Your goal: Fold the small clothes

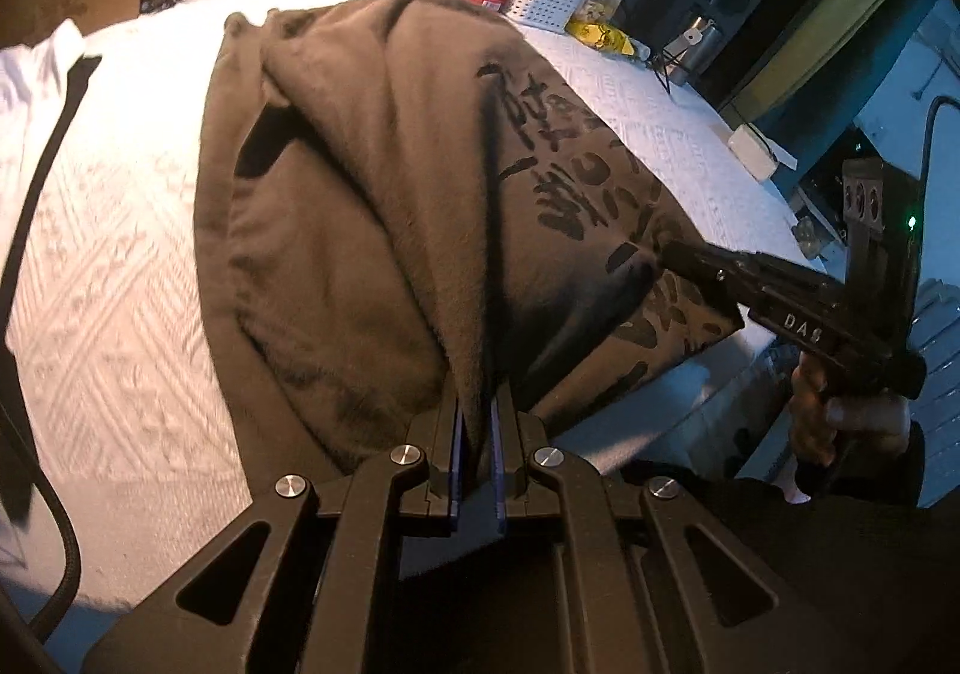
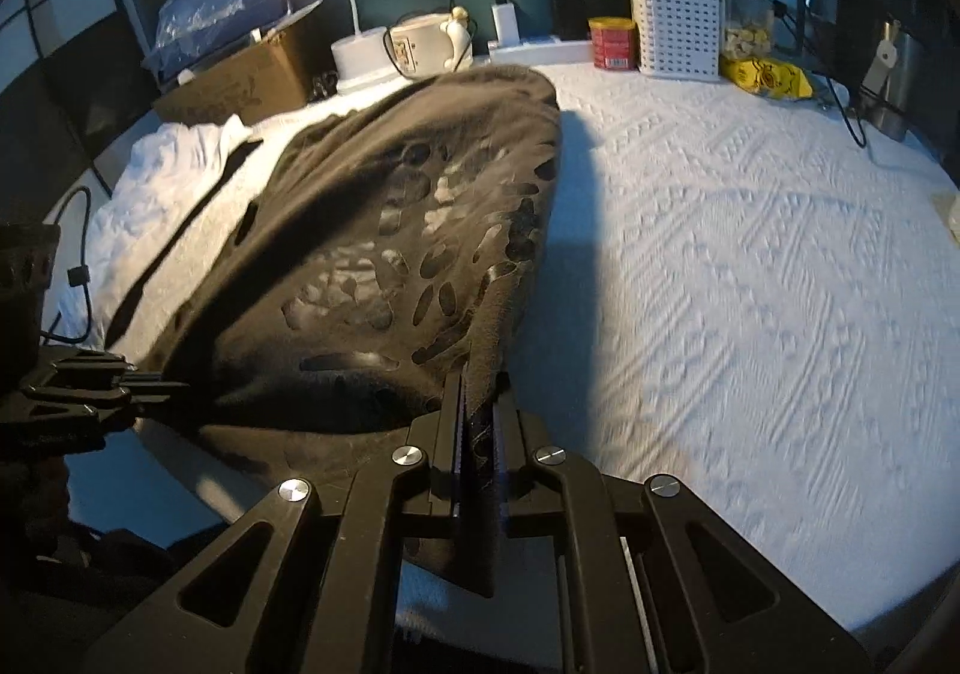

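Both grippers are closed on cloth. The left gripper (image 1: 478,422) has its fingers (image 1: 447,434) pinched almost together on a raised fold of the brown shirt (image 1: 360,206), near the edge closest to the camera. The right gripper (image 2: 478,404) likewise has its fingers (image 2: 451,422) nearly together, clamping the near right corner of the shirt (image 2: 372,254); in the left wrist view it (image 1: 672,254) enters from the right and meets the shirt at its printed side. The shirt lies on the white textured cover of the bench (image 2: 720,266), partly lifted and bunched along the gripped edge, with the far part resting flat. Dark printed characters run across its front; they resemble brush script and cannot be read. The body of the right gripper carries the white letters "DAS" in the left wrist view. A hand (image 1: 840,422) holds its handle. A white garment with a dark strip (image 1: 36,92) lies at the left, apart from the shirt. Along the far edge stand a lamp (image 2: 354,53), a cream mug (image 2: 423,44), a red can (image 2: 612,43) with unreadable label, a white perforated basket (image 2: 678,35), a yellow packet (image 2: 765,74) and a cardboard box (image 2: 234,74).
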`<act>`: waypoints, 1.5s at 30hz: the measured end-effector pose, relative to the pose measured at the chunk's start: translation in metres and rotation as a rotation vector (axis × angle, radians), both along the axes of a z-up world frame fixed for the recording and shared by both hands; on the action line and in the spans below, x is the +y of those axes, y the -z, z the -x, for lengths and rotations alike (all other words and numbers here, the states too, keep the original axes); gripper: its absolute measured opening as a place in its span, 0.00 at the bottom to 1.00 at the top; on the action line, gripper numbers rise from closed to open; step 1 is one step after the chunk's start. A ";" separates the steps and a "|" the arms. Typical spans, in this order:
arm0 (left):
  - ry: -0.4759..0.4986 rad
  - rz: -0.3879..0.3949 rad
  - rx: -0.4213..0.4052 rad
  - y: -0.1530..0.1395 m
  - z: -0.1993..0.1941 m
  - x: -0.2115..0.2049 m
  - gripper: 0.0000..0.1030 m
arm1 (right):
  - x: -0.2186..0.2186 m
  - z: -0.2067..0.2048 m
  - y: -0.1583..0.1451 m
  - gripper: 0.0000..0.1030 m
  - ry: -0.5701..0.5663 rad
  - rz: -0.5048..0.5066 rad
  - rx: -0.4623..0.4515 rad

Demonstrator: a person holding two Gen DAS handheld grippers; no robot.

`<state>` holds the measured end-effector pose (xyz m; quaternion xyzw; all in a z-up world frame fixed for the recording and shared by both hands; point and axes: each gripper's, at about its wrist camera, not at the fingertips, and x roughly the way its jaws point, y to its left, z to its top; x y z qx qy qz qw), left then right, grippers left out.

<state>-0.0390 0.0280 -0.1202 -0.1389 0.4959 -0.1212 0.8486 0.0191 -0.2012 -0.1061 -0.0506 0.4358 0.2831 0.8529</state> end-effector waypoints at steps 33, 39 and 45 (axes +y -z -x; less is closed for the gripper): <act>-0.135 -0.118 -0.065 -0.048 -0.031 0.030 0.48 | -0.023 -0.036 -0.017 0.35 0.033 0.026 0.034; -0.173 -0.117 -0.068 -0.047 -0.056 0.048 0.48 | -0.020 -0.059 -0.021 0.35 0.043 0.031 0.035; -0.206 -0.111 -0.074 -0.047 -0.079 0.063 0.61 | -0.016 -0.087 -0.025 0.35 0.059 0.025 0.039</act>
